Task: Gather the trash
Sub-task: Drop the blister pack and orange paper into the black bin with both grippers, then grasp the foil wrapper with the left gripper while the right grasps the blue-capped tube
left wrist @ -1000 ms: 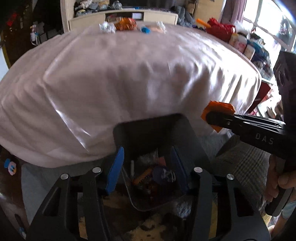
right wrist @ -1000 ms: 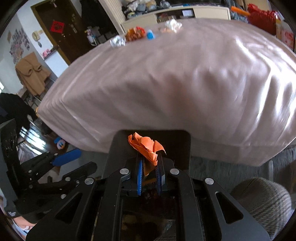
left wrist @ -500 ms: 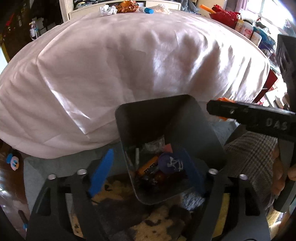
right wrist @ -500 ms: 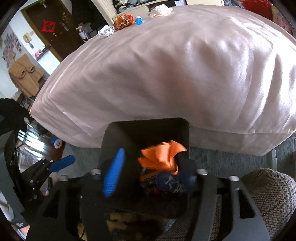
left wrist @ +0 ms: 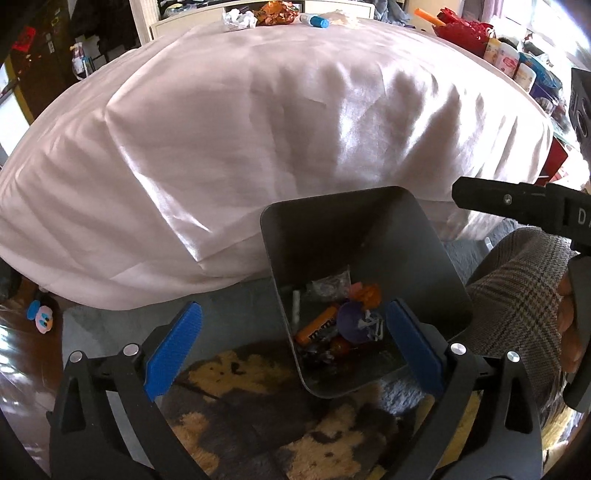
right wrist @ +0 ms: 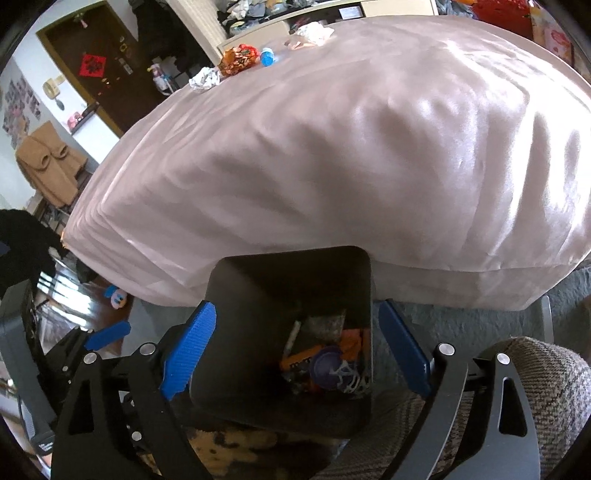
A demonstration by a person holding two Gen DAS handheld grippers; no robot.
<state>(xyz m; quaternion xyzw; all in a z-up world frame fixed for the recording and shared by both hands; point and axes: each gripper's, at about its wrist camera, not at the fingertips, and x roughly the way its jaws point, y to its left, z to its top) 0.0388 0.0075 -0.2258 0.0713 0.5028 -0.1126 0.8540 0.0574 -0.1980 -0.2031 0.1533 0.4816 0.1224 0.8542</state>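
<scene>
While hanging tilted down over the black bin (right wrist: 288, 280), grips nothing with the right gripper (right wrist: 295, 305): has just been opening its jaws, now spread wide, with only the bin's mouth showing between them. Same for the left gripper (left wrist: 291, 306): just been opening too, spread wide, empty, poised over the bin's near rim.

Down in the bin, finds the orange paper (left wrist: 367, 293) lying loose beside a purple disc (left wrist: 351, 319) and an orange candy wrapper (left wrist: 317, 326), touching neither tool's pads. Reads as this drop done, with more to fetch.

Beyond the bin, meets the side of the bed (left wrist: 258, 129), pale sheet draped toward the floor. Across it, right at the far edge, finds the trash not yet collected: a crumpled white paper (left wrist: 238, 17), a red-orange foil wrapper (left wrist: 277, 13), a blue-capped tube (left wrist: 316, 20) and a pale tissue (left wrist: 341, 14), set side by side in a row running left to right along that edge.

Lies well apart from both tools: straight ahead for the left, ahead and off to the left for the right. Probably favours the left hand as the nearer. Calls for a long reach over the whole sheet, then closing across one scrap's short side.
</scene>
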